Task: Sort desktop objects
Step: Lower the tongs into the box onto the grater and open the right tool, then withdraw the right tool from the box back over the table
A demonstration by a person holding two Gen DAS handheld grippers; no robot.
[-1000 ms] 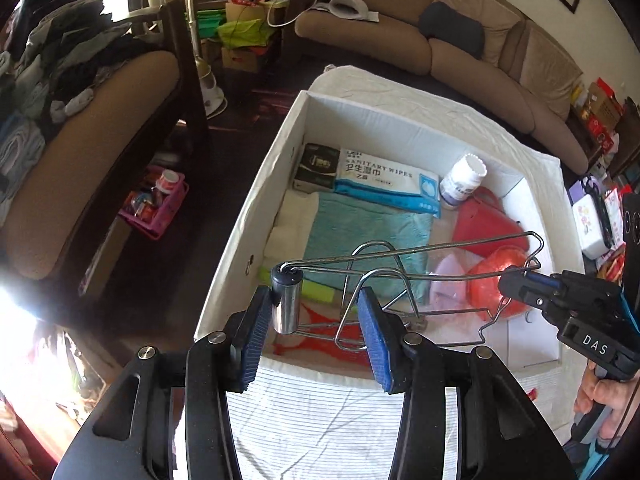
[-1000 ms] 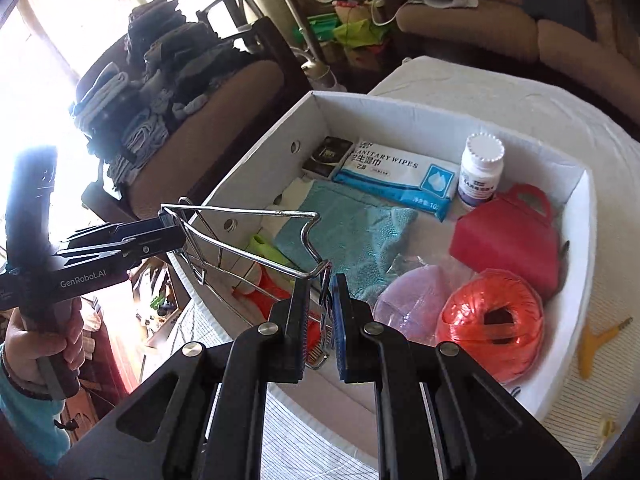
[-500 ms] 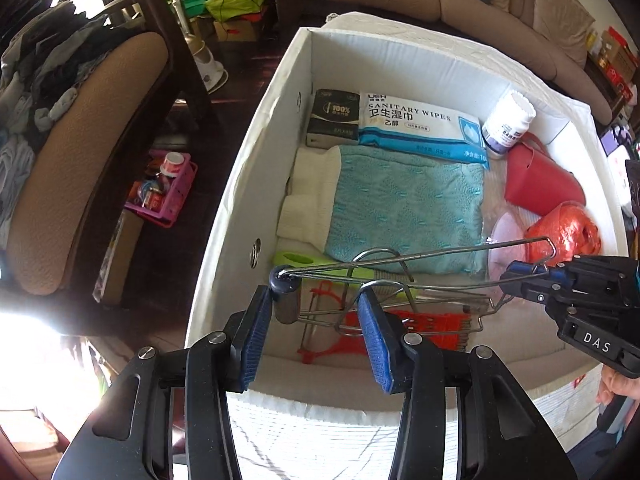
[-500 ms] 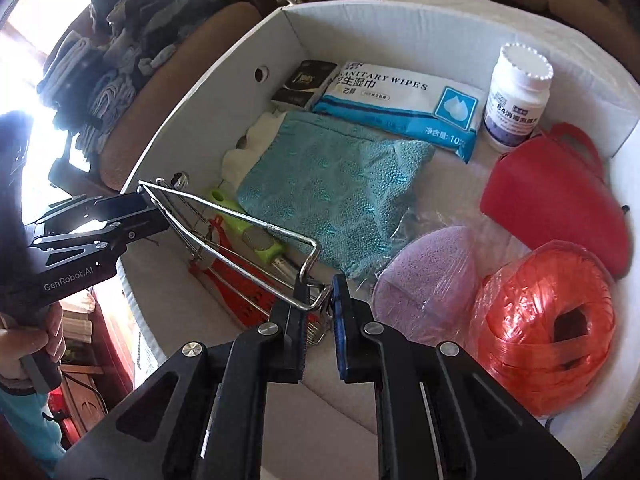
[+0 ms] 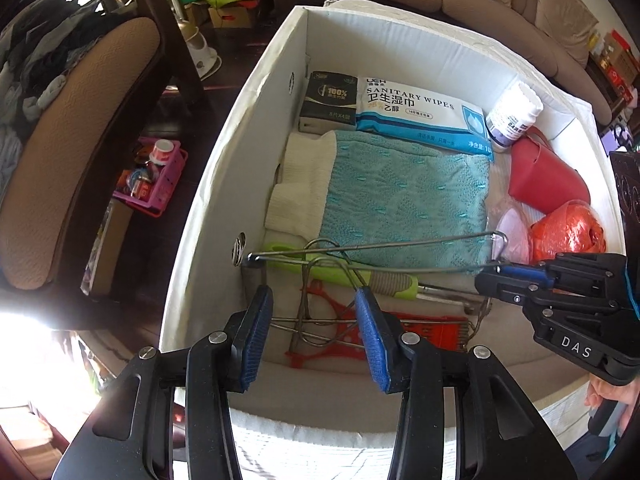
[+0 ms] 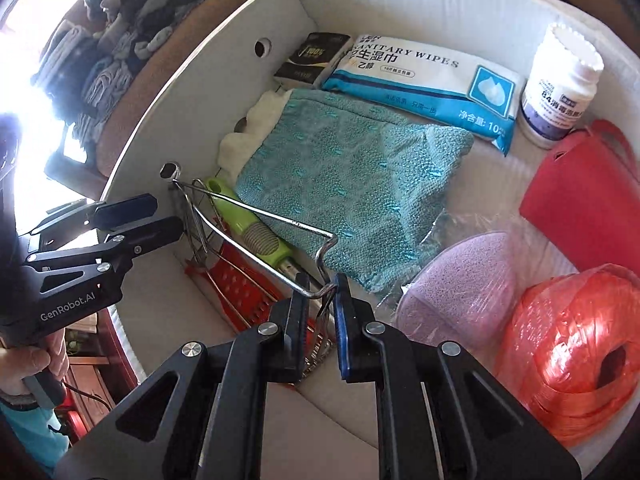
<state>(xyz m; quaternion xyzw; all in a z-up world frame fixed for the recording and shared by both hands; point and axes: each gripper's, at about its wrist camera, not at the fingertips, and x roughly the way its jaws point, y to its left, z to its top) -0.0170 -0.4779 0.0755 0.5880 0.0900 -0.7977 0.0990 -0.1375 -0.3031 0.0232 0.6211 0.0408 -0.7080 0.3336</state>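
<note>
A metal wire rack [image 5: 372,246] [image 6: 256,216] lies low inside the white box [image 5: 208,184] [image 6: 168,92], on a red grater [image 5: 436,330] and a green-handled tool [image 5: 288,254]. My left gripper [image 5: 314,334] is open, its blue pads on either side of the rack's bent wires without touching them. It also shows in the right wrist view [image 6: 136,218]. My right gripper [image 6: 322,306] has opened a little around the rack's right end wire. In the left wrist view it [image 5: 496,276] sits at that same end.
The box also holds a teal cloth [image 5: 404,196], sanitary wipes [image 5: 416,114], a black pack [image 5: 330,98], a white bottle [image 6: 560,84], a red container [image 6: 584,200], a purple sponge in plastic [image 6: 460,292] and an orange twine ball [image 6: 572,356]. A chair [image 5: 60,152] stands left.
Both grippers lowered the rack from above the box rim down into the box. The left jaws no longer hold the rack's post. The right jaws have parted slightly.
</note>
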